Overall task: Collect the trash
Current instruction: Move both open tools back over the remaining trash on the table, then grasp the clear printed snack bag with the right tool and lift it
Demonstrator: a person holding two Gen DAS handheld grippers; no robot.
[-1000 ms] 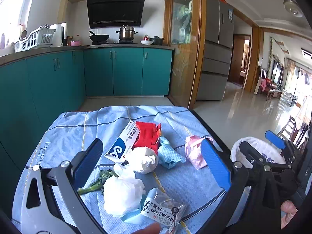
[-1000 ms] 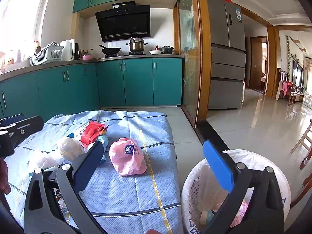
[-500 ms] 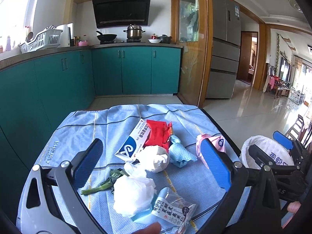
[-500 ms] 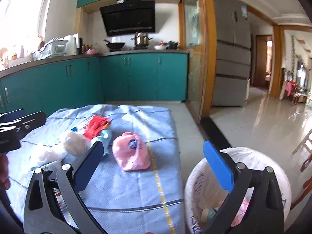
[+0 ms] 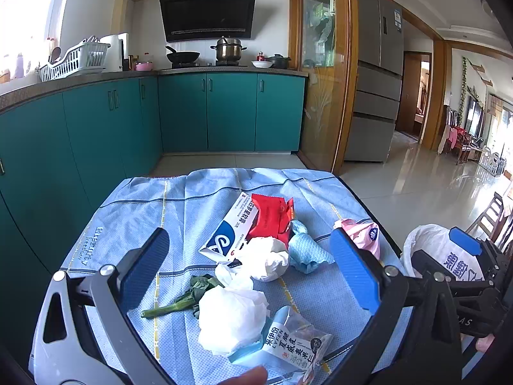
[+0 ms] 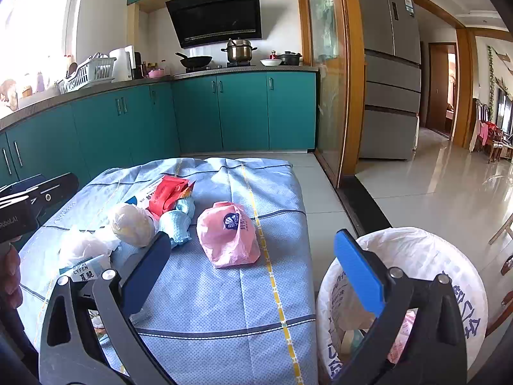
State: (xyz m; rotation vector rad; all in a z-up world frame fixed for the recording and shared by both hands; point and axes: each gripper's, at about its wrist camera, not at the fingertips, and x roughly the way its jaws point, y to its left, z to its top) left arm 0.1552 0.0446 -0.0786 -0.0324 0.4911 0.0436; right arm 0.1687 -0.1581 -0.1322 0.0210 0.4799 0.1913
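Trash lies on a table with a blue cloth (image 5: 134,221): a white-and-blue box (image 5: 229,229), a red wrapper (image 5: 271,216), a white crumpled ball (image 5: 267,258), a blue crumpled wrap (image 5: 304,252), a pink bag (image 6: 227,234), a white plastic bag (image 5: 231,317), a green vegetable stalk (image 5: 179,301) and a clear snack packet (image 5: 295,343). My left gripper (image 5: 248,271) is open and empty above the pile. My right gripper (image 6: 253,274) is open and empty, over the table's right edge beside the lined trash bin (image 6: 449,276).
Teal kitchen cabinets (image 5: 205,112) stand behind and left of the table. A glass partition (image 5: 323,73) and a fridge (image 5: 378,73) are to the right. The bin (image 5: 429,247) stands on the tiled floor (image 6: 433,199) right of the table and holds some trash.
Both grippers have pulled back and risen slightly; the table and trash sit lower and farther in both views. Both stay open and empty.
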